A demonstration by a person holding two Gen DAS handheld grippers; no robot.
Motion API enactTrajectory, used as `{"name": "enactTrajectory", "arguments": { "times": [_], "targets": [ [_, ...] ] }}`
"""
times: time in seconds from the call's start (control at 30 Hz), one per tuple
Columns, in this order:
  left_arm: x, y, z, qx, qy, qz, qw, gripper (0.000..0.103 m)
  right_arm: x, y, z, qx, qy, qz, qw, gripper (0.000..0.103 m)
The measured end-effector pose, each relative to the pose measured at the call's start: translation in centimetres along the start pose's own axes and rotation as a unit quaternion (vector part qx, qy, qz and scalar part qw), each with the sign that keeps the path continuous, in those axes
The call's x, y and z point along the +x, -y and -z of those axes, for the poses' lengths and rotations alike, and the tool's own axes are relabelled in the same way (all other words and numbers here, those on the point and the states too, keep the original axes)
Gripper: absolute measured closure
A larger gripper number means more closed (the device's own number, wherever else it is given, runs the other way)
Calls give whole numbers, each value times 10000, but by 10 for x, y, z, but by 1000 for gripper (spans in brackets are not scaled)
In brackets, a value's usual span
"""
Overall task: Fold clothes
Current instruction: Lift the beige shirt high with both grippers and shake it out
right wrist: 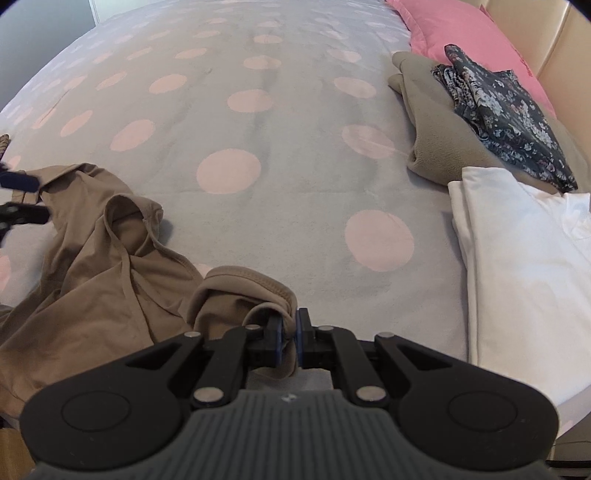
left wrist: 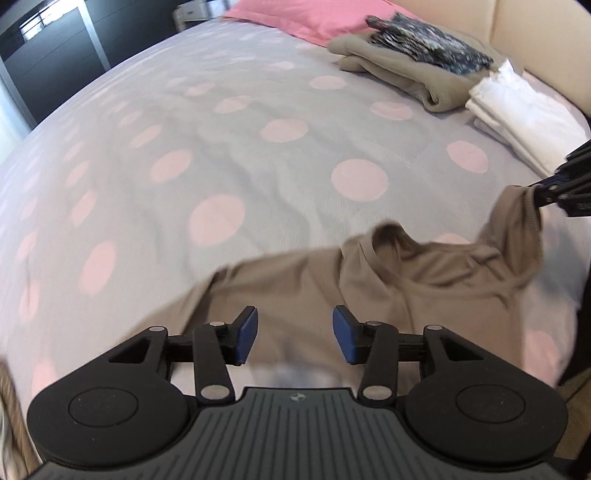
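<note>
A tan top (left wrist: pixel 424 284) lies crumpled on the near edge of the bed; it also shows in the right wrist view (right wrist: pixel 92 266). My left gripper (left wrist: pixel 295 336) is open, its blue pads apart just above the top's left part, holding nothing. My right gripper (right wrist: pixel 290 332) is shut on a hemmed edge of the tan top. In the left wrist view the right gripper (left wrist: pixel 546 194) shows at the right edge, pinching the raised corner of the top. The left gripper's blue pad (right wrist: pixel 18 182) shows at the left edge of the right wrist view.
The bed has a grey cover with pink dots (left wrist: pixel 221 147). At the far right lie a folded olive garment (right wrist: pixel 436 122) with a dark floral piece (right wrist: pixel 506 114) on it, a folded white garment (right wrist: pixel 524 258), a pink pillow (right wrist: pixel 461 33) and a beige headboard (left wrist: pixel 535 33).
</note>
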State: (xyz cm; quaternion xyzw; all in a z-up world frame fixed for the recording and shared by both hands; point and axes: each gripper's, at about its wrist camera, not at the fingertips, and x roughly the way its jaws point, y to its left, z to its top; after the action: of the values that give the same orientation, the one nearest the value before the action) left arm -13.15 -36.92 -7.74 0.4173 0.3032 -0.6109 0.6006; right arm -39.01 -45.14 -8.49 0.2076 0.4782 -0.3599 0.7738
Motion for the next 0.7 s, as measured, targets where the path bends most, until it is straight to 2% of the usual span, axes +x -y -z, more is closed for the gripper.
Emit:
{"name": "enactTrajectory", "arguments": {
  "times": [0.17, 0.23, 0.37, 0.4, 0.43, 0.5, 0.53, 0.63, 0.7],
  "targets": [
    [44, 11, -23, 921, 2, 129, 9957, 56, 6, 4, -5, 108, -82, -259, 9996, 95],
    [59, 16, -26, 1090, -72, 212, 9938, 52, 9, 6, -6, 141, -118, -310, 9993, 95],
    [89, 26, -29, 1318, -257, 394, 9902, 53, 16, 14, -7, 306, -244, -310, 9988, 94],
    [91, 26, -28, 1281, -281, 459, 9903, 56, 17, 16, -7, 358, -260, -307, 9985, 94],
    [89, 26, -28, 1180, -288, 538, 9911, 71, 18, 19, -7, 410, -277, -304, 9983, 94],
    [85, 26, -25, 1033, -273, 637, 9922, 88, 19, 23, -7, 513, -309, -298, 9978, 95],
    [81, 27, -23, 1027, -232, 619, 9925, 103, 19, 24, -7, 546, -308, -295, 9976, 95],
    [67, 24, -16, 830, -84, 432, 9956, 103, 15, 24, -9, 557, -230, -292, 9978, 95],
    [49, 11, -15, 403, 63, 232, 9989, 103, 11, 23, -10, 540, -133, -258, 9981, 95]
  ]
}}
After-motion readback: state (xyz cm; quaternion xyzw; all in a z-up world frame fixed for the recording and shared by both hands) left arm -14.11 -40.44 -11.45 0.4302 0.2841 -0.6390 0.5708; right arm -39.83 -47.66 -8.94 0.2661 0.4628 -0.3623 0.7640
